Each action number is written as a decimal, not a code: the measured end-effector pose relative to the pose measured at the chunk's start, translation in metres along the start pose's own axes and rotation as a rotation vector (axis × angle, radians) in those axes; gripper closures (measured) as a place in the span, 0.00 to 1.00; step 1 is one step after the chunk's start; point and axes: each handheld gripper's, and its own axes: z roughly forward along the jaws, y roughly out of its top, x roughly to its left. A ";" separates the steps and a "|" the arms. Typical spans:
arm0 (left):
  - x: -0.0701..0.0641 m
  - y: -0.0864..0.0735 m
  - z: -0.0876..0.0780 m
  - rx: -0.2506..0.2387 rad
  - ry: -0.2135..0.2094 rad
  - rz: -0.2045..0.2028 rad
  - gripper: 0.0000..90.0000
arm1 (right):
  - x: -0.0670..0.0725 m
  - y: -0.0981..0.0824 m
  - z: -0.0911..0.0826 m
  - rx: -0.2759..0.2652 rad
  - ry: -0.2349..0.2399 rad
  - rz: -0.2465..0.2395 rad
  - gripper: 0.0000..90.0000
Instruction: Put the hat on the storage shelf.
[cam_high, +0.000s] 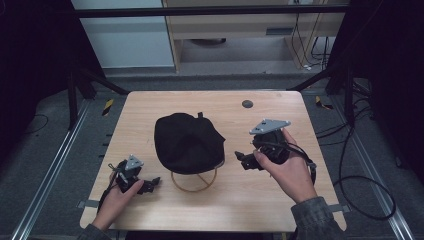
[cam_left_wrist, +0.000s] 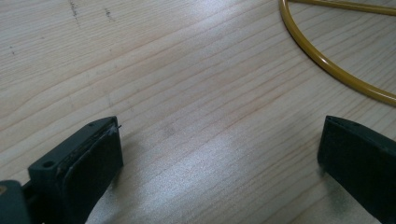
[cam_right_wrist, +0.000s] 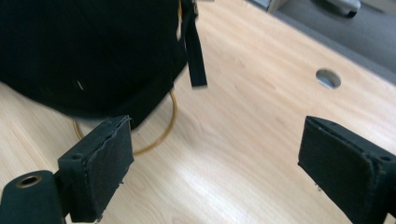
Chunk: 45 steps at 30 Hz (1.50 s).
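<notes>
On the tabletop (cam_high: 260, 195), a black cap (cam_high: 187, 142) lies at the middle over a yellow ring (cam_high: 194, 186). Left claw (cam_high: 152, 183) and right claw (cam_high: 241, 159) flank it, both spread wide, holding nothing.

This looks like a lab or test room set up for recording, not a home. A plain light-wood table (cam_high: 215, 200) with a round cable hole (cam_high: 247, 104) at its far edge stands alone on grey carpet (cam_high: 45, 150). Metal rails (cam_high: 47, 175) run along the floor on the left and right of the table, and dark frame struts (cam_high: 102, 82) rise at its far corners, with yellow-and-black hazard tape (cam_high: 107, 106) marking their feet. Black curtains or panels (cam_high: 30, 45) close in both sides. At the far right, loose cables (cam_high: 320, 47) hang and trail over the floor beside a pale wooden cabinet (cam_high: 240, 25).
</notes>
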 end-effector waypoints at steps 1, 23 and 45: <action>0.000 0.000 0.000 0.000 0.000 -0.001 0.00 | -0.001 -0.005 0.002 0.006 -0.003 -0.003 0.12; 0.000 0.000 0.000 -0.002 -0.003 -0.003 0.00 | 0.004 -0.124 0.083 0.053 0.011 0.142 0.14; 0.000 0.000 0.000 -0.001 0.000 0.001 0.00 | -0.006 -0.141 0.124 0.053 -0.062 0.175 0.04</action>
